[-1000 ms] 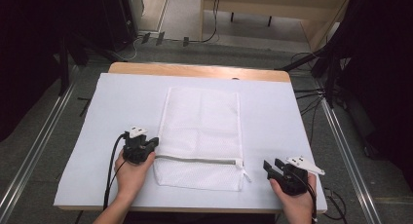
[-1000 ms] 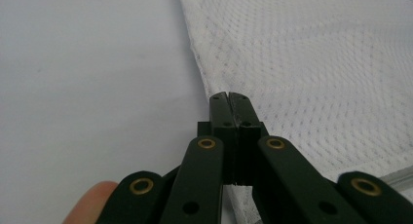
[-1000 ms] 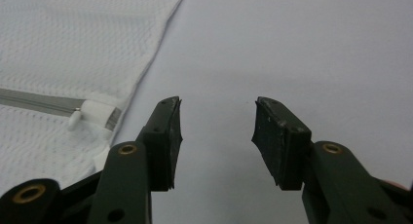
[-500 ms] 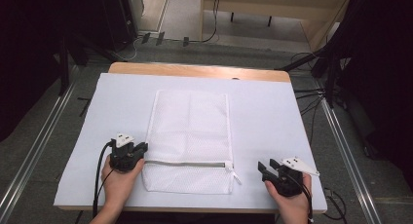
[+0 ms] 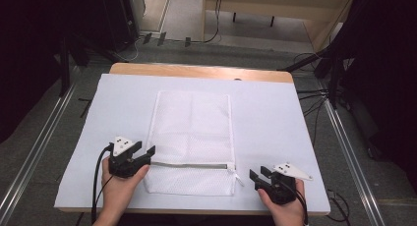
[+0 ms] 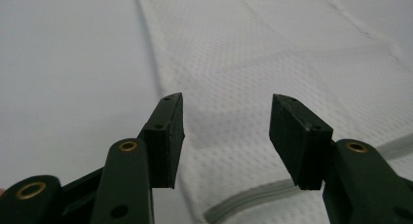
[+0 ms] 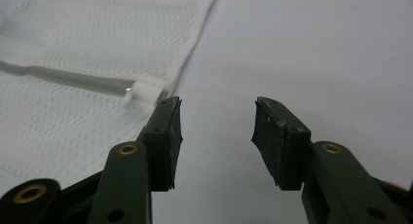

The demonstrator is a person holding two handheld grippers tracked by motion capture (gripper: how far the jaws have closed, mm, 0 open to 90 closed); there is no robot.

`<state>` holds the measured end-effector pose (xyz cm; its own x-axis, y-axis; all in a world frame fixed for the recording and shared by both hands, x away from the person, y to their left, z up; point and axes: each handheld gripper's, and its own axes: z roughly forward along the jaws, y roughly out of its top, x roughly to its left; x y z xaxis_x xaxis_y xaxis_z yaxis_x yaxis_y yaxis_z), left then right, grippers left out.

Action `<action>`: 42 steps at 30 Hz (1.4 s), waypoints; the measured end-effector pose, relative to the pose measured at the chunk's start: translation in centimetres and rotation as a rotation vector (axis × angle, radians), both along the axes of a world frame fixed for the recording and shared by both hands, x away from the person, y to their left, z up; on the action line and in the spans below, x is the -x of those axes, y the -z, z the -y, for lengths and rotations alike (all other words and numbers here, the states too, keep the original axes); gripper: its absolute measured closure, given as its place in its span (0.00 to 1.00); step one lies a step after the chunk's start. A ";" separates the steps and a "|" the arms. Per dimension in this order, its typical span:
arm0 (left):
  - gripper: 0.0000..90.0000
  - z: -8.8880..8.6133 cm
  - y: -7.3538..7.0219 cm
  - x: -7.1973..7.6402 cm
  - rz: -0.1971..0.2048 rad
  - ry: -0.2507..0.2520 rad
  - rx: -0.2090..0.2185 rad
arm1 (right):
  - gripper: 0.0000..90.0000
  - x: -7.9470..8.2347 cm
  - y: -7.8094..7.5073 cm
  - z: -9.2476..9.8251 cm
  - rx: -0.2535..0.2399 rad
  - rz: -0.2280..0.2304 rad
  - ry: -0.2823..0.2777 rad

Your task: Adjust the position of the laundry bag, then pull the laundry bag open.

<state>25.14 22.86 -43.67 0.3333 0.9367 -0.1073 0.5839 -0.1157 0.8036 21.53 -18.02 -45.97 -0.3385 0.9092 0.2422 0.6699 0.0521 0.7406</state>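
Observation:
A white mesh laundry bag [image 5: 192, 132] lies flat on the white table cover [image 5: 275, 118], its grey zipper [image 5: 192, 165] running across near the front end. My left gripper [image 5: 146, 148] sits at the bag's left edge, by the zipper's left end. Its jaws have just been opening and stand apart over the mesh [image 6: 253, 53] with nothing pinched; the zipper [image 6: 253, 199] runs below them. My right gripper [image 5: 257, 172] rests open on the cover just right of the bag's front right corner. In the right gripper view the white zipper pull [image 7: 146, 92] lies beside the left jaw of that gripper [image 7: 216, 121].
A wooden table edge [image 5: 196, 71] shows behind the cover. Cables [image 5: 216, 29] and metal rails [image 5: 34, 152] lie on the floor around the table. Bare cover stretches left and right of the bag.
The bag has slid left as my left gripper drew left and toward the front. That gripper was shut on the bag's edge and now stands open. My right gripper drifted slightly left.

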 end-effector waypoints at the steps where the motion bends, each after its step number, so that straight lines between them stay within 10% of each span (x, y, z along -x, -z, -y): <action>1: 0.53 0.5 0.0 0.1 0.000 0.021 0.004 | 0.61 0.0 0.1 -0.5 0.004 -0.005 -0.018; 14: 0.53 4.8 0.2 0.9 0.002 0.157 0.011 | 0.61 0.3 0.9 -4.2 0.027 -0.067 -0.087; 42: 0.54 6.9 0.6 1.5 -0.018 0.237 -0.001 | 0.67 1.5 1.4 -6.7 0.146 -0.062 -0.069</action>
